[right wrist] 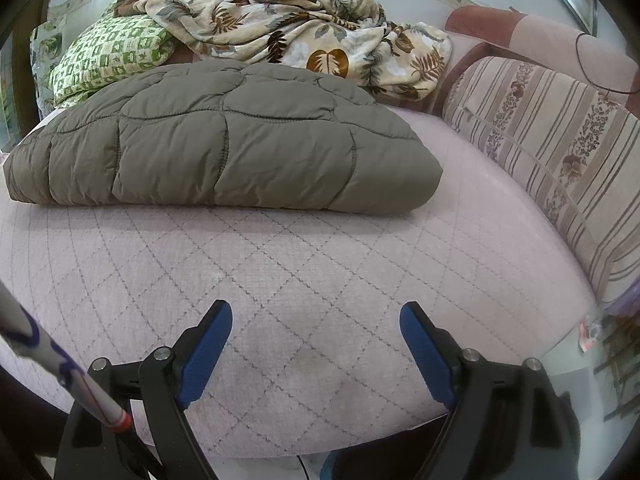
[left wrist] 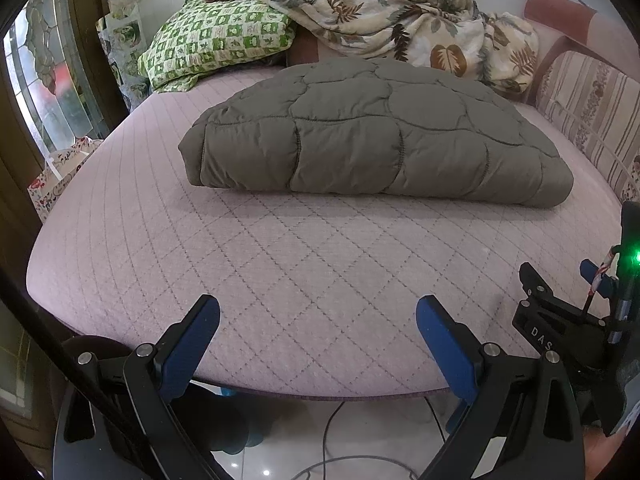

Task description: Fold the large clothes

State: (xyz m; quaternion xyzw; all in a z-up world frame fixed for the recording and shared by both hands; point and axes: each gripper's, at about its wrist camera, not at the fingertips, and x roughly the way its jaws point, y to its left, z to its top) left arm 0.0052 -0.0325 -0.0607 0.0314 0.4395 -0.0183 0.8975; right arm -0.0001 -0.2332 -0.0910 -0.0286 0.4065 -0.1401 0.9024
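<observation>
A puffy olive-grey quilted jacket [left wrist: 372, 136] [right wrist: 224, 140] lies folded into a thick rectangle on the middle of the pink quilted mattress [left wrist: 280, 264] [right wrist: 312, 272]. My left gripper [left wrist: 318, 314] hovers open over the mattress's near edge, well short of the jacket, with nothing between its blue pads. My right gripper [right wrist: 316, 320] is likewise open and empty above the near part of the mattress. The right gripper's black body [left wrist: 560, 320] shows at the right edge of the left wrist view.
A green checked pillow [left wrist: 216, 40] [right wrist: 108, 56] and a crumpled leaf-print blanket [left wrist: 404, 20] [right wrist: 312, 36] lie at the back. A striped cushion [right wrist: 560, 152] [left wrist: 592, 112] lines the right side. A window [left wrist: 44, 68] stands at the left. Cables [left wrist: 340, 440] run on the floor below.
</observation>
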